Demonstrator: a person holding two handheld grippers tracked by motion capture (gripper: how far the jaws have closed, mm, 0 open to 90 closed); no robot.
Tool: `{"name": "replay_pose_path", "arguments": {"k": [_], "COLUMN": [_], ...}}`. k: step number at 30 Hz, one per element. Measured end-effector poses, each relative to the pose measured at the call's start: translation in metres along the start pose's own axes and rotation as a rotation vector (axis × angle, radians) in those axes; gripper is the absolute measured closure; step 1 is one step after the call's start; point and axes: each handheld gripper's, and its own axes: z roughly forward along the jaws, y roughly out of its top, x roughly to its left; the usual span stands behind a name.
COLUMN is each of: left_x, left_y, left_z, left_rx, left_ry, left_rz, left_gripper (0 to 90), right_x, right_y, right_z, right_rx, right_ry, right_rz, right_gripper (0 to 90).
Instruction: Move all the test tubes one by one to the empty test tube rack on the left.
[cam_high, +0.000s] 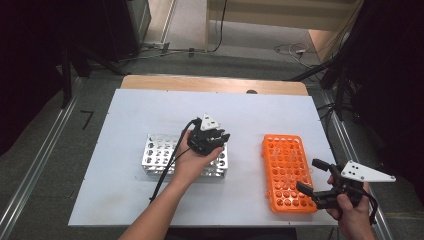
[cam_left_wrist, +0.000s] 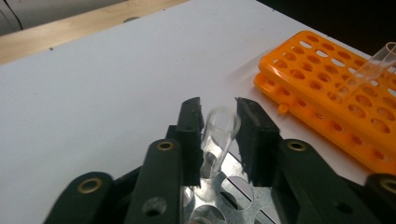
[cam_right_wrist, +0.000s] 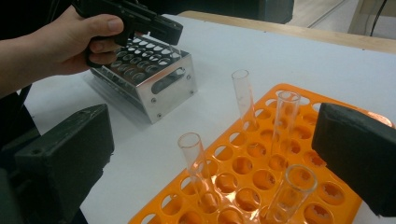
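Tube half-seated in metal rack; tip-over risk on release.

Left tongs (cam_left_wrist: 218, 116) stand narrow around a clear glass tube (cam_left_wrist: 218, 140), its foot in a hole of the metal rack (cam_left_wrist: 233, 191); a snagging pad could tilt it. Tube: transparent, open-mouthed, leaning slightly. Right tongs (cam_right_wrist: 210, 154) gape wide, empty, over the orange rack (cam_right_wrist: 261, 186) on the tabletop (cam_high: 160, 107).

White table top (cam_high: 150, 105); wooden edge (cam_high: 210, 83) behind; grey floor (cam_high: 240, 45) with cables (cam_high: 292, 49).
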Motion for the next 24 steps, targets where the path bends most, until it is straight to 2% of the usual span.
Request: {"name": "replay_pose_path", "arguments": {"k": [2, 5, 8, 15, 20, 23, 24], "left_x": [0.000, 0.000, -0.001, -0.006, -0.011, -0.013, -0.013], "left_y": [0.000, 0.000, 0.000, -0.002, -0.007, -0.011, -0.013], "left_z": [-0.001, -0.004, -0.011, -0.035, -0.056, -0.067, -0.071], "left_rx": [0.007, -0.003, -0.043, -0.113, -0.153, -0.141, -0.142], "left_ry": [0.003, 0.001, -0.024, -0.053, -0.084, -0.054, -0.052], "left_rz": [-0.006, -0.005, -0.023, -0.025, -0.029, -0.019, -0.024], "left_gripper": [67.4, 58.8, 51.3, 33.8, 22.4, 16.5, 10.7], "right_x": [-0.001, -0.003, -0.006, -0.015, -0.024, -0.027, -0.029], "right_y": [0.000, -0.001, -0.004, -0.009, -0.017, -0.019, -0.020], "right_z": [0.000, -0.001, -0.001, -0.002, 0.002, 0.002, 0.003], "right_rx": [0.001, 0.004, 0.014, 0.026, 0.059, 0.070, 0.083], "right_ry": [-0.004, -0.011, -0.020, -0.024, -0.029, -0.038, -0.039], "right_rz": [0.001, 0.004, 0.009, 0.042, 0.064, 0.064, 0.064], "right_gripper": [0.0, 0.0, 0.0, 1.1, 3.4, 4.3, 5.3]}}
